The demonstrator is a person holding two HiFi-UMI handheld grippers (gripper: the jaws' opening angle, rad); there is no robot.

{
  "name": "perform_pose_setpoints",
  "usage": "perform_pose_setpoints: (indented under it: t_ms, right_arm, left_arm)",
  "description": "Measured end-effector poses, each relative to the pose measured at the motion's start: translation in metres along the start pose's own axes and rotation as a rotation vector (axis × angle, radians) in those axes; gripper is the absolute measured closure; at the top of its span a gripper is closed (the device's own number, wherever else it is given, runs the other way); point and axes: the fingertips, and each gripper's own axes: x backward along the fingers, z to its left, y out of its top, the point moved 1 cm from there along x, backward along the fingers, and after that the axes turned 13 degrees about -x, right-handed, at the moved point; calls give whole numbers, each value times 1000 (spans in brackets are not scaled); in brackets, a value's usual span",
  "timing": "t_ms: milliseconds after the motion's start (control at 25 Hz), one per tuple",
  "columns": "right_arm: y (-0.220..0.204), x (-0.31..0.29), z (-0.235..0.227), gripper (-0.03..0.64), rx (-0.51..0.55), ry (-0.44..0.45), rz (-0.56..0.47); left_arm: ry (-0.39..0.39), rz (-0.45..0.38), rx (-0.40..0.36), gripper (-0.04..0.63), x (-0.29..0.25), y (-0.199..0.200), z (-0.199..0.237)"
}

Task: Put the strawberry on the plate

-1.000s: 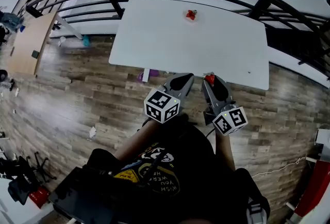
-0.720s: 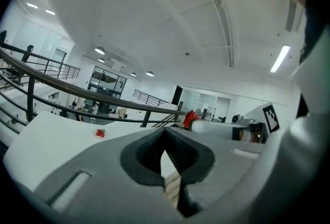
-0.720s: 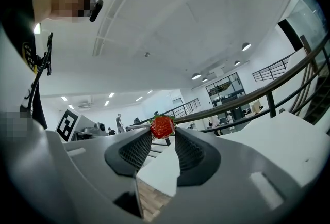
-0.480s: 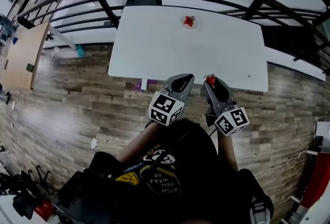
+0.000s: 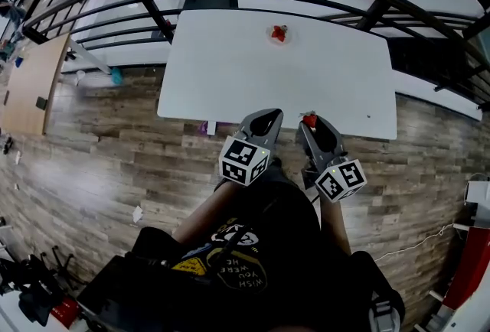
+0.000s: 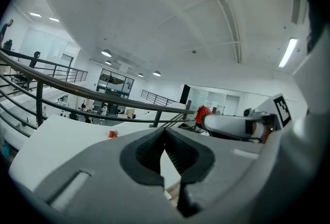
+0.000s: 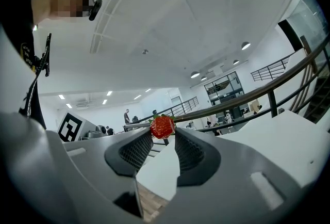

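The right gripper [image 7: 163,136] held the strawberry [image 7: 162,126] at the very tips of its two fingers; the fingers stood fairly wide, with the berry pinched between them. The left gripper [image 6: 165,133] had its fingers closed together, with nothing in them.

The strawberry was up in the air, near the close edge of the white table [image 5: 230,70]; the plate [image 5: 270,36] looked small and sat far across the table, with another red thing [image 5: 280,33] already on it.

A strawberry is likely light and soft, so it would squash if pinched hard; it may be a bit slippery too; only the tips had it, so it could pop out. A gentle hold on its fat middle seems best.

The person's dark shirt [image 5: 253,246] had upside-down words that looked like "WISH YOU WERE HE"; the marker cube [image 5: 243,160] showed black and white squares, and no words.
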Motion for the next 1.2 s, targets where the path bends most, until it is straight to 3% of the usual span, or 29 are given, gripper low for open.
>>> perform_pose_setpoints:
  t_ms: [680, 960, 1200]
  right_arm:
    - [52, -1, -67, 469, -4, 53, -4]
    - [49, -18, -88, 469, -29, 55, 19]
    - [52, -54, -91, 471, -43, 40, 26]
  left_arm:
    - [-55, 10, -41, 595, -92, 24, -37]
    - [-66, 52, -17, 595, -106, 12, -25]
    - [-67, 58, -14, 595, -117, 18, 13]
